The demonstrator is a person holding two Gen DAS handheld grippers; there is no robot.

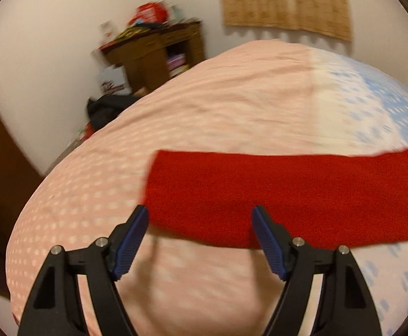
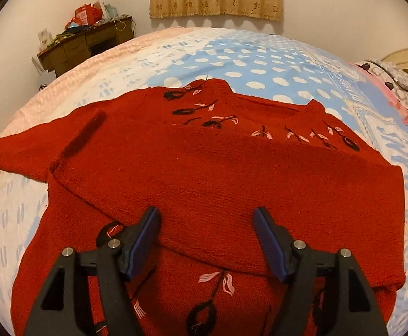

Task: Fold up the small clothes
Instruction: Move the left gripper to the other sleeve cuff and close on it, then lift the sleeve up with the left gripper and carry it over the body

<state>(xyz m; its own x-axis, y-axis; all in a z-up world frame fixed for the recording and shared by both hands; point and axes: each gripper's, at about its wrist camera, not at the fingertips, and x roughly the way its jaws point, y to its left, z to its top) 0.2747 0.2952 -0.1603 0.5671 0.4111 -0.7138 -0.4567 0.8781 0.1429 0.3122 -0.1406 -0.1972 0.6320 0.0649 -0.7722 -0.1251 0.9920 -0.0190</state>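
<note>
A red knitted sweater (image 2: 204,168) with black and pink embroidered flowers lay spread on the bedspread (image 2: 260,61), filling the middle of the right wrist view. One sleeve was already folded across its body; the other sleeve (image 1: 274,193) stretched flat toward nine o'clock.

The left gripper (image 1: 199,218) hung just short of that outstretched sleeve, jaws wide apart and holding nothing, the cuff end (image 1: 155,179) at about eleven o'clock from its fingertips. The right gripper (image 2: 206,218) hovered over the folded body, jaws likewise apart and empty.

The step in hand looked to be folding the remaining sleeve inward. To do it well, the left gripper should pinch the cuff through both layers near its corner, lift only enough to clear the knit, and lay it across the chest in line with the first fold, while the right gripper pins the shoulder so the body does not drag.

Room was generous: bare bedspread lay beyond the cuff toward ten o'clock, and the bed's edge, with a wooden desk (image 1: 153,53) past it, sat well apart.
</note>
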